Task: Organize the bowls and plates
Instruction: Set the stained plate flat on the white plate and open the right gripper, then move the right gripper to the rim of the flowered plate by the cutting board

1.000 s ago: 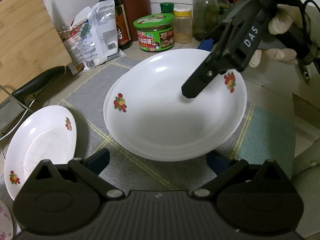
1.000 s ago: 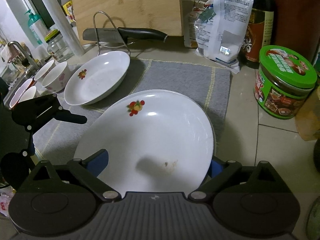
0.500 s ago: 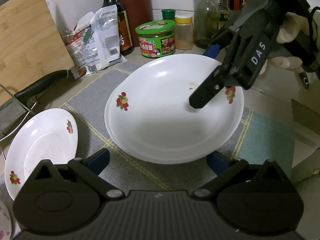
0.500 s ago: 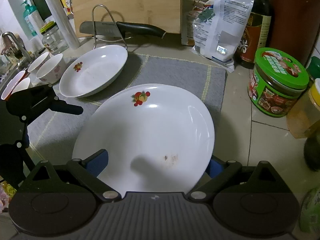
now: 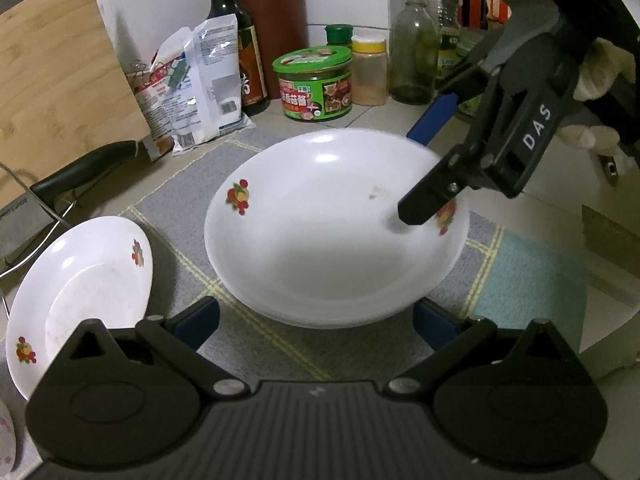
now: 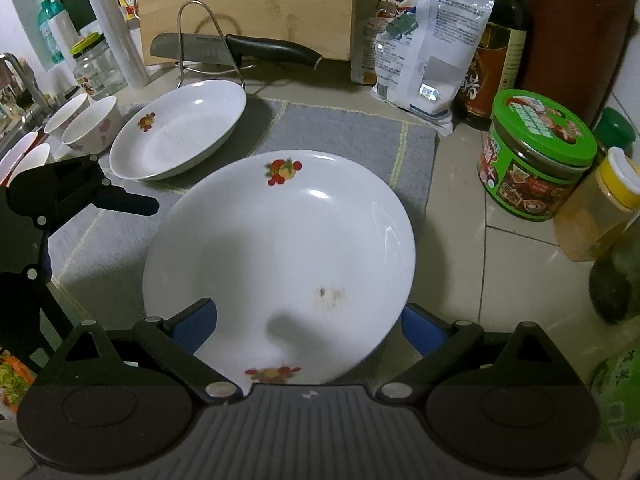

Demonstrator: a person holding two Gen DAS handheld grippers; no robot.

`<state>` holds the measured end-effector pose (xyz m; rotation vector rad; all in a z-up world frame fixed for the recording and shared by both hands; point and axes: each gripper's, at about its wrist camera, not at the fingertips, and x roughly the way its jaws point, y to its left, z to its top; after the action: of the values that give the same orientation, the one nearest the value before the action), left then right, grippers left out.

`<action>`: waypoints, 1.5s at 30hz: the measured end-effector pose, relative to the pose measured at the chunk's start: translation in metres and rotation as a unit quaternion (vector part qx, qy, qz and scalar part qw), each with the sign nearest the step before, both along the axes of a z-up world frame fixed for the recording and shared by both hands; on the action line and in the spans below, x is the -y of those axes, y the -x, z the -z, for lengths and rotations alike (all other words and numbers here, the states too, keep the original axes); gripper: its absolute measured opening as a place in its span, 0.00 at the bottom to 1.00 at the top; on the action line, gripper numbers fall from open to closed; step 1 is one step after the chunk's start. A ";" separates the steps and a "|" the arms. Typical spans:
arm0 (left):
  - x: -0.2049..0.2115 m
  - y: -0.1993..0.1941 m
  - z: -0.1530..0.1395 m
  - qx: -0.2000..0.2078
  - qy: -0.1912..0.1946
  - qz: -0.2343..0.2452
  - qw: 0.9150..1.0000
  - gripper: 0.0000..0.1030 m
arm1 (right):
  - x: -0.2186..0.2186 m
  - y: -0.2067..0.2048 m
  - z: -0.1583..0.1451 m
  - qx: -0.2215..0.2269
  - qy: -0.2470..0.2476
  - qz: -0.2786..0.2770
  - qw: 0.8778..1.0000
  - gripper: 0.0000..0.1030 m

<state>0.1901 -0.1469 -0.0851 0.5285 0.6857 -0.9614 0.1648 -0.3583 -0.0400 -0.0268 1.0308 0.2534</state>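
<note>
The right claw [image 6: 308, 324], spread wide, straddles the near rim of a stacked plate [image 6: 280, 248] on the counter mat [image 6: 352, 136]. The left claw [image 5: 316, 320], also released, faces the plate's opposite edge. Glazed, rigid and likely slippery and breakable, it is best pinched at the rim.

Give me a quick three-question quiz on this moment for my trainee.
1. True or false: the small plate sits inside the large plate.
2. What colour is the lid of the printed jar to the right of the grey mat? A red, B green, C blue.
3. Fill in: the right tongs and the left tongs both stand ____ (open or shut).
Key: 1 false, it lies apart on the mat; 2 B; 3 open.
</note>
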 end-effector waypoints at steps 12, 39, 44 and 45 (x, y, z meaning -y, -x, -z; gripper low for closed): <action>-0.034 0.013 -0.021 0.004 0.064 -0.074 0.995 0.99 | -0.026 0.016 -0.018 0.056 0.033 -0.021 0.998 1.00; -0.194 0.032 -0.018 0.028 0.102 -0.225 0.969 0.99 | -0.181 0.033 -0.016 0.095 0.048 0.017 0.994 1.00; -0.199 0.019 -0.007 0.003 0.097 -0.235 0.967 0.99 | -0.194 0.036 -0.016 0.088 0.054 0.035 0.994 1.00; -0.198 0.017 -0.005 -0.002 0.096 -0.237 0.967 0.99 | -0.194 0.036 -0.017 0.086 0.058 0.036 0.994 1.00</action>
<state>0.1733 0.0512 -0.0805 0.1756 0.6747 -0.5695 0.1291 -0.1641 -0.0227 -0.1136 0.8718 0.1233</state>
